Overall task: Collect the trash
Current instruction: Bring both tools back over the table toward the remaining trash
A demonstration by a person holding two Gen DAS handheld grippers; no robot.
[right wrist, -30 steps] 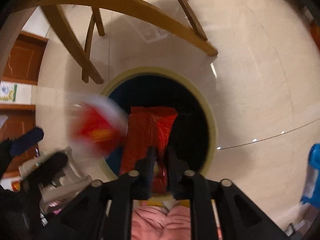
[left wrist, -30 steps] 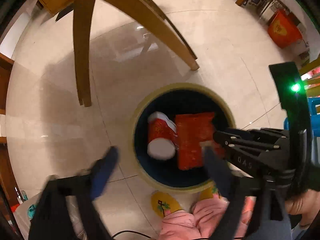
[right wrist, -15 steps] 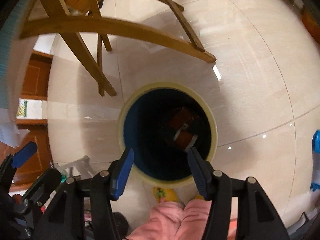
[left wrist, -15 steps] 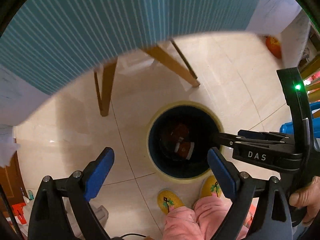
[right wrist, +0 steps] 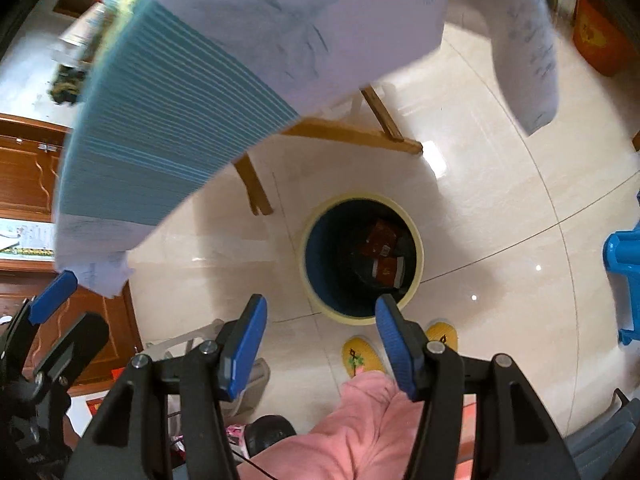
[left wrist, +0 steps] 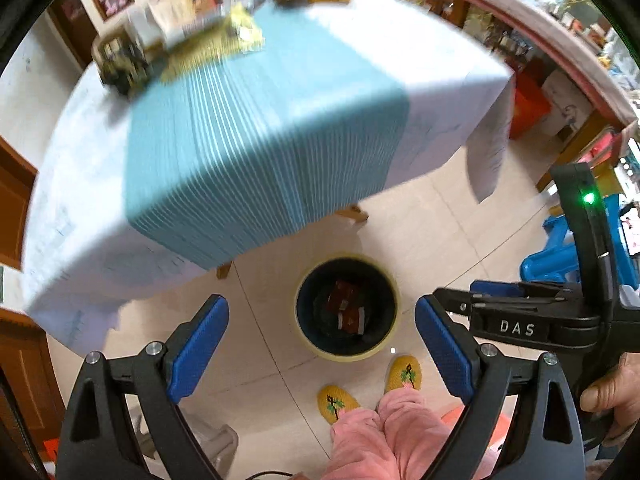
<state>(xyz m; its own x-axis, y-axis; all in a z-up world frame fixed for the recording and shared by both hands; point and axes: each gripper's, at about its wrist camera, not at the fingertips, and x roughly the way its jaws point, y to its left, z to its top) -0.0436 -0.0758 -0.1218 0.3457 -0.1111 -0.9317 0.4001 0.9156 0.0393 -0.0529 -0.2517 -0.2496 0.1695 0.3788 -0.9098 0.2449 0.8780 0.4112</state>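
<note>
Jaws wide apart and empty on both: left gripper [left wrist: 322,344] with blue pads spread, nothing between; right gripper [right wrist: 320,344] open about halfway, just been opening, nothing held either. Both pointing steeply down at floor. Trash bin [left wrist: 394,322] standing on tiled floor just in front of yellow slippers [left wrist: 403,372], near wooden bench leg. Red packets and cup [right wrist: 382,258] lying at bottom of bin, deep inside, well below rim. Bench [left wrist: 256,140] with blue striped cloth above and behind bin; blurred clutter at far end [left wrist: 208,36], maybe more trash, too smeared to tell what. Deposit step looks done; next likely a reach to bench top for another piece.

Risks: cloth edge hanging low beside grippers, could snag a finger on the way over and drag items off. Heavy blur on bench items, so wrong pick possible. Bin light and close to feet, easy to kick or tip. Right gripper only partly open, may be too narrow for a bulky item.
</note>
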